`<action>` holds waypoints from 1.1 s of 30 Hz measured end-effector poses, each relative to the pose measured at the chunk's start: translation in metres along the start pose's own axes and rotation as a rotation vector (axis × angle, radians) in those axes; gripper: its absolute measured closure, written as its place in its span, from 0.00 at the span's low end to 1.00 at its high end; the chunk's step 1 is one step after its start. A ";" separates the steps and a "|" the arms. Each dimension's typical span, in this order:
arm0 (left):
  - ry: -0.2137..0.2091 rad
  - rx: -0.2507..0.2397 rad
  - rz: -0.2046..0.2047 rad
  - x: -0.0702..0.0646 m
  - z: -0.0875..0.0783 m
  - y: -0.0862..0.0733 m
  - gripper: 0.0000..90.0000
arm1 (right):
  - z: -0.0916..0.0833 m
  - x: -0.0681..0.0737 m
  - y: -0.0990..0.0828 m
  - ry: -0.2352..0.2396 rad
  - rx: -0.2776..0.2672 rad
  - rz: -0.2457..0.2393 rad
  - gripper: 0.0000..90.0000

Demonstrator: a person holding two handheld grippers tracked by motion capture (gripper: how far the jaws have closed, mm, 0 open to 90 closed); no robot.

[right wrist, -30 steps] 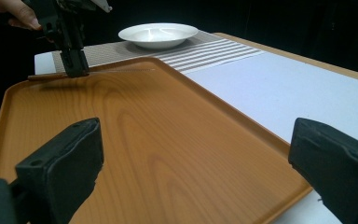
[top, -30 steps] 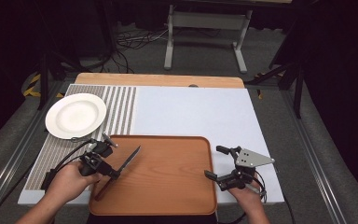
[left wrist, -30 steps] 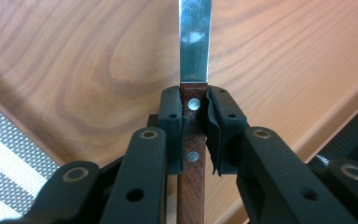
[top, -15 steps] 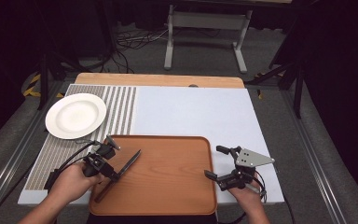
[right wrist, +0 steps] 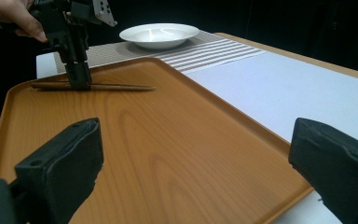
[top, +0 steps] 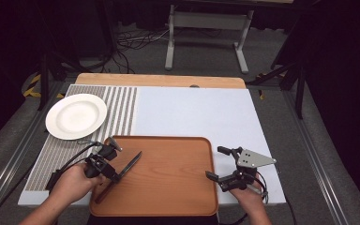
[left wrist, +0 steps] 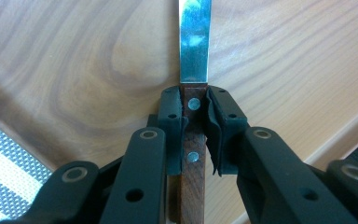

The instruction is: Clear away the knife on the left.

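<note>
Left gripper (left wrist: 193, 135) has dropped onto knife (left wrist: 194, 46) on tray (top: 168, 183), fingers now clamped on handle; lift likely next. Right gripper (top: 229, 164) unchanged, fingers released

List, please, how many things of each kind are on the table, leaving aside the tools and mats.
Plate: 1
Tray: 1
Knife: 1
Total: 3

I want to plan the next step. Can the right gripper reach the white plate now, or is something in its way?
Probably yes, but across the table: the right gripper is open and holds nothing, and the white plate lies bare at the far left. The left gripper, shut on the knife, stands nearer that side.
</note>
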State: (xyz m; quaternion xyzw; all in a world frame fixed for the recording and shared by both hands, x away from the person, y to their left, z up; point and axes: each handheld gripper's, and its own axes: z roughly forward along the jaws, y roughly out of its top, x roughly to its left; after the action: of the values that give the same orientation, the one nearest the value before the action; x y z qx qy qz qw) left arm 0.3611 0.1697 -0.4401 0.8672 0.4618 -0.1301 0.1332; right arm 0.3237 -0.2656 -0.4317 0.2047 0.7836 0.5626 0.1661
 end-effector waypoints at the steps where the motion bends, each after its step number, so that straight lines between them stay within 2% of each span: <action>1: -0.002 -0.001 0.000 0.000 0.000 0.000 0.86 | 0.000 0.000 0.000 0.000 0.001 0.000 0.04; 4: -0.009 -0.019 0.007 0.001 -0.001 -0.001 0.83 | 0.000 0.000 0.000 -0.001 0.003 0.000 0.04; 5: -0.028 -0.030 0.008 0.002 -0.003 -0.001 0.83 | 0.001 0.000 0.000 0.000 0.003 0.002 0.04; 7: -0.050 -0.056 0.017 0.002 -0.008 -0.003 0.72 | 0.000 0.000 0.000 0.000 0.001 0.004 0.04; 8: -0.032 -0.064 0.030 0.003 -0.011 -0.003 0.68 | 0.000 0.000 0.000 -0.001 0.001 0.004 0.04; 12: -0.041 -0.086 0.060 0.002 -0.015 -0.003 0.54 | 0.000 0.000 0.000 0.000 0.002 0.002 0.04; 13: -0.049 -0.093 0.060 0.002 -0.016 -0.003 0.50 | 0.000 0.000 0.000 0.000 0.003 0.003 0.04; 14: -0.085 -0.137 0.067 -0.001 -0.019 -0.004 0.47 | 0.000 0.000 0.000 0.000 0.002 0.001 0.04; 17: -0.105 -0.164 0.091 -0.001 -0.022 -0.003 0.37 | 0.000 0.000 0.000 0.000 0.003 0.002 0.04; 18: -0.117 -0.183 0.105 -0.002 -0.022 -0.003 0.37 | 0.000 0.000 0.000 0.000 0.003 0.002 0.04; 19: -0.129 -0.200 0.154 -0.003 -0.022 -0.002 0.28 | 0.000 0.000 0.000 -0.001 0.003 0.001 0.04; 20: -0.139 -0.212 0.175 -0.004 -0.021 -0.002 0.26 | 0.001 0.000 0.000 -0.001 0.003 0.001 0.04; 21: -0.143 -0.229 0.212 -0.004 -0.021 -0.002 0.22 | 0.001 0.000 0.000 -0.001 0.004 0.001 0.04; 22: -0.137 -0.232 0.236 -0.005 -0.021 -0.002 0.19 | 0.001 0.000 -0.001 -0.001 0.003 0.001 0.04; 24: -0.118 -0.252 0.283 -0.006 -0.021 -0.002 0.19 | 0.000 0.000 0.000 -0.003 0.003 0.000 0.04; 25: -0.118 -0.252 0.283 -0.006 -0.021 -0.002 0.18 | 0.000 0.000 0.000 -0.003 0.003 0.000 0.04; 26: -0.093 -0.273 0.317 -0.008 -0.020 -0.002 0.18 | 0.000 0.000 -0.001 -0.004 0.002 0.000 0.04; 28: -0.085 -0.280 0.376 -0.011 -0.020 -0.003 0.20 | 0.000 0.000 -0.001 -0.003 0.002 0.001 0.04; 29: -0.067 -0.281 0.416 -0.014 -0.020 -0.003 0.28 | 0.001 0.000 -0.001 -0.002 0.006 0.000 0.04; 30: -0.022 -0.274 0.490 -0.018 -0.019 -0.004 0.32 | 0.001 0.000 -0.001 -0.002 0.007 0.000 0.04; 32: -0.013 -0.264 0.574 -0.021 -0.018 -0.004 0.40 | 0.001 0.000 -0.001 -0.002 0.006 0.001 0.04; 33: -0.013 -0.264 0.574 -0.021 -0.018 -0.004 0.45 | 0.001 0.000 -0.001 -0.002 0.006 0.001 0.04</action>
State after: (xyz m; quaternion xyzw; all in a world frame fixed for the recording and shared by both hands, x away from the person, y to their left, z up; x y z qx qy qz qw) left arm 0.3483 0.1619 -0.4164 0.9365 0.2103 -0.0317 0.2788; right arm 0.3243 -0.2649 -0.4330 0.2061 0.7850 0.5602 0.1659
